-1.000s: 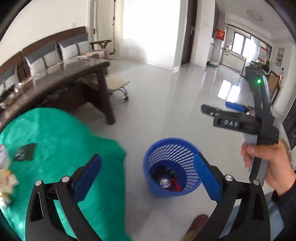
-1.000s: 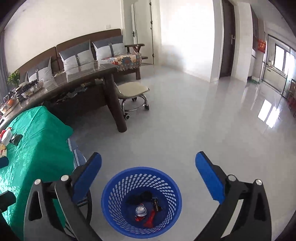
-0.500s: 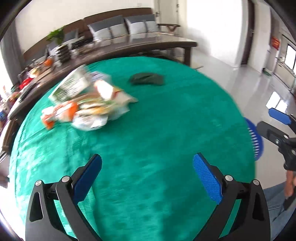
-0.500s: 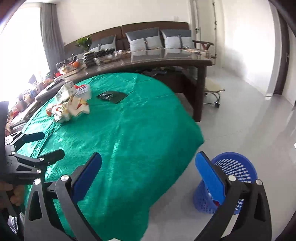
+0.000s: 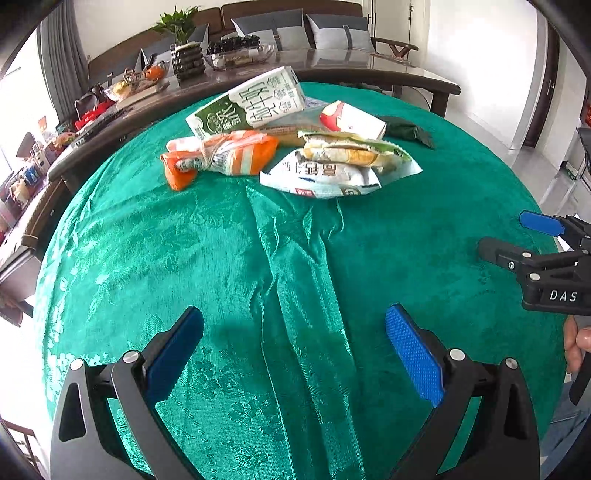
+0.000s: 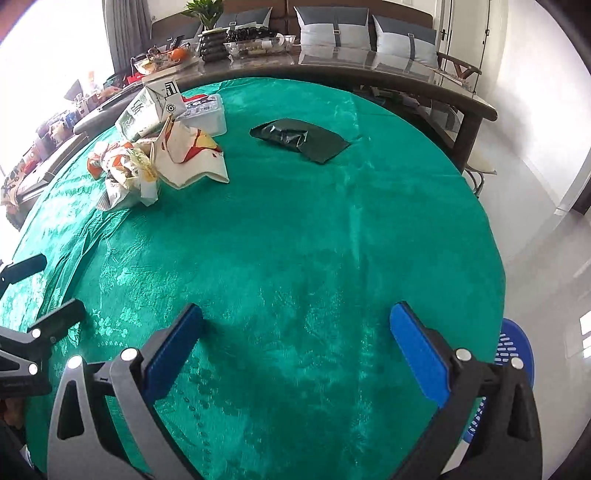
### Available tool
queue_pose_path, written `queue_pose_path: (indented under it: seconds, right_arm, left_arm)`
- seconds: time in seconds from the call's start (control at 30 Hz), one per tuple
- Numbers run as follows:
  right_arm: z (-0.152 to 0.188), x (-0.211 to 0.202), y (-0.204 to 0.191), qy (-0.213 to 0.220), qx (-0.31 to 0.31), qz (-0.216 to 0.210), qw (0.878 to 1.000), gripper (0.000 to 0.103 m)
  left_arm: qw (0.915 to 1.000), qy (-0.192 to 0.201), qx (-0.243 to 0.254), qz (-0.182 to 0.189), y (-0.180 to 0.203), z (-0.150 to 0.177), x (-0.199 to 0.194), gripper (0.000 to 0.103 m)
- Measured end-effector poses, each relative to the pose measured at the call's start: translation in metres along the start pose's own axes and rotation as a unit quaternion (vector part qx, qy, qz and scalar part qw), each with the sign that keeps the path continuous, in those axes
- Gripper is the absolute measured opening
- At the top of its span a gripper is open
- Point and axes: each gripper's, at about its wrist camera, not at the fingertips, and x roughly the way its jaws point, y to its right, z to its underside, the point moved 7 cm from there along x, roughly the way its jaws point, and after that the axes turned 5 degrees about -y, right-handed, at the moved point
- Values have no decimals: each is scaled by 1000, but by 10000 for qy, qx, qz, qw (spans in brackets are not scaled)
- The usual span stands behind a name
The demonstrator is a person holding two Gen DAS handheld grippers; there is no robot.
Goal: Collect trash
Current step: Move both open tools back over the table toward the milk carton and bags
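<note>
A pile of trash lies at the far side of the green-clothed table (image 5: 258, 277): a green-and-white carton (image 5: 247, 105), an orange wrapper (image 5: 221, 155), a white snack bag (image 5: 321, 175) and a crumpled paper cup (image 5: 351, 120). A dark green packet (image 6: 301, 138) lies apart to the right of the pile (image 6: 159, 155). My left gripper (image 5: 293, 347) is open and empty above the near cloth. My right gripper (image 6: 295, 343) is open and empty, also seen at the right edge of the left wrist view (image 5: 517, 240). The blue bin (image 6: 513, 354) stands on the floor right of the table.
A long dark table (image 6: 332, 70) with bowls, a plant and clutter runs behind the green table. A sofa with grey cushions (image 6: 332, 22) is behind it. A stool (image 6: 480, 166) stands at the right by the shiny floor.
Both grippers have swung from over the blue bin on the floor to above the green table, facing the trash pile. Both stay open and empty.
</note>
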Motion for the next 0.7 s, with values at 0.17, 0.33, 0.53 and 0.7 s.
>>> queue_pose_path:
  seconds: [0.17, 0.33, 0.53, 0.7]
  right_arm:
    - [0, -1, -1, 18, 7, -1, 10000, 98]
    - [-2, 1, -2, 27, 37, 75, 10000, 98]
    - [-2, 1, -2, 26, 38, 71, 10000, 98]
    - [-2, 1, -2, 28, 40, 74, 10000, 98]
  left_arm:
    - [9998, -64, -105, 133, -2, 3, 2, 98]
    - [9998, -71, -110, 137, -3, 1, 3, 99]
    - [9996, -53, -57, 275, -5, 2, 2, 98]
    - [9967, 59, 3, 804, -32, -14, 0, 98]
